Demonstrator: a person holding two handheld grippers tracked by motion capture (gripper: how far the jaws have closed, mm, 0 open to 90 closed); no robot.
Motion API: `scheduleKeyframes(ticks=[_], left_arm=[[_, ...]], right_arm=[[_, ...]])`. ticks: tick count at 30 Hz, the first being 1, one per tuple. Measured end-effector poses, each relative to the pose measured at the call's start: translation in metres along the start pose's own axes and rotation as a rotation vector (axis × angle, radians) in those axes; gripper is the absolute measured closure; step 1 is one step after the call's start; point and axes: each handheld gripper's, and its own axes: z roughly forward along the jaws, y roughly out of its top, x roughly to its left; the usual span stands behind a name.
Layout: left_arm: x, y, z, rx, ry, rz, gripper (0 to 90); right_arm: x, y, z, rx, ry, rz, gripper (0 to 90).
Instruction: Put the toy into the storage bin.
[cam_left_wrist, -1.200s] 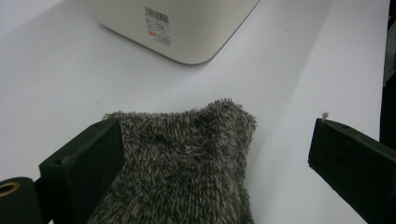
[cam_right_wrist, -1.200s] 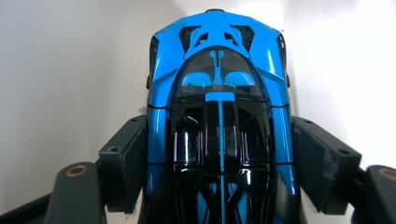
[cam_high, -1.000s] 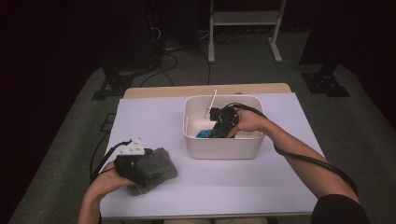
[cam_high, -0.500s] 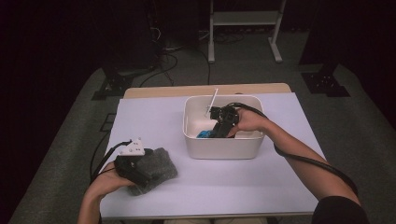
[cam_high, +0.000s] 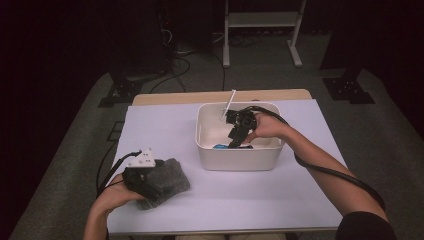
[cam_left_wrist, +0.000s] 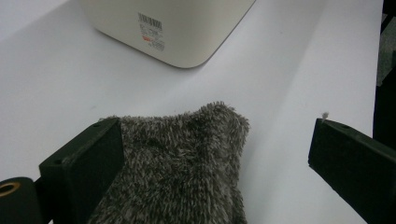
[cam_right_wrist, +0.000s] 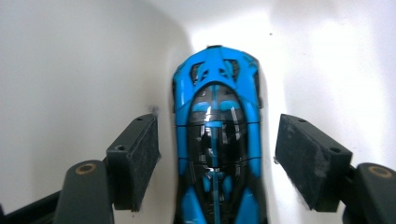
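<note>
A pale lilac-white sheet (cam_high: 280, 195) covers the table, leaving a strip of bare wood (cam_high: 210, 96) along the far edge at 12 o'clock; the sheet lies flat and smooth. Around the table runs grey carpet (cam_high: 75, 165), and the room beyond is dark, with a white metal stand (cam_high: 260, 30) at 12 o'clock, loose cables (cam_high: 175, 50) on the floor at 11 o'clock, and black stand bases at 10 and 2 o'clock. A white bin (cam_high: 239, 159) sits just past the table's middle, with a barcode label (cam_left_wrist: 152, 29) on its wall in the left gripper view. A white stick (cam_high: 228, 104) leans over its far rim. The right gripper (cam_high: 234, 142) reaches down into the bin, and in its own view a blue toy car (cam_right_wrist: 217, 140) lies on the bin floor between the jaws, nose pointing away, close to the bin wall. The jaws have just been closing, yet a gap shows on each side of the car, so the pads do not press it. At 7 o'clock on the sheet the left gripper (cam_high: 152, 187) rests over a grey fuzzy cloth (cam_high: 172, 177). In its view the jaws stand wide; the cloth (cam_left_wrist: 187, 158) lies by the left jaw and well clear of the right one, flat on the sheet, not gripped. A cable (cam_high: 112, 162) trails from this gripper off the table's left edge.
</note>
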Motion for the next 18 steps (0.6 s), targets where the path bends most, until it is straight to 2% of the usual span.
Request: scheduleKeyframes(ticks=[12,18], left_arm=[[-0.002,0.001,0.001,-0.008,-0.002,-0.005,3.1],[-0.003,0.001,0.003,0.000,-0.010,0.008,3.1]], right_arm=[[0.003,-0.005,-0.017,-0.070,-0.011,0.007,29.3],[0.008,-0.009,-0.031,-0.110,-0.017,0.007,29.4]])
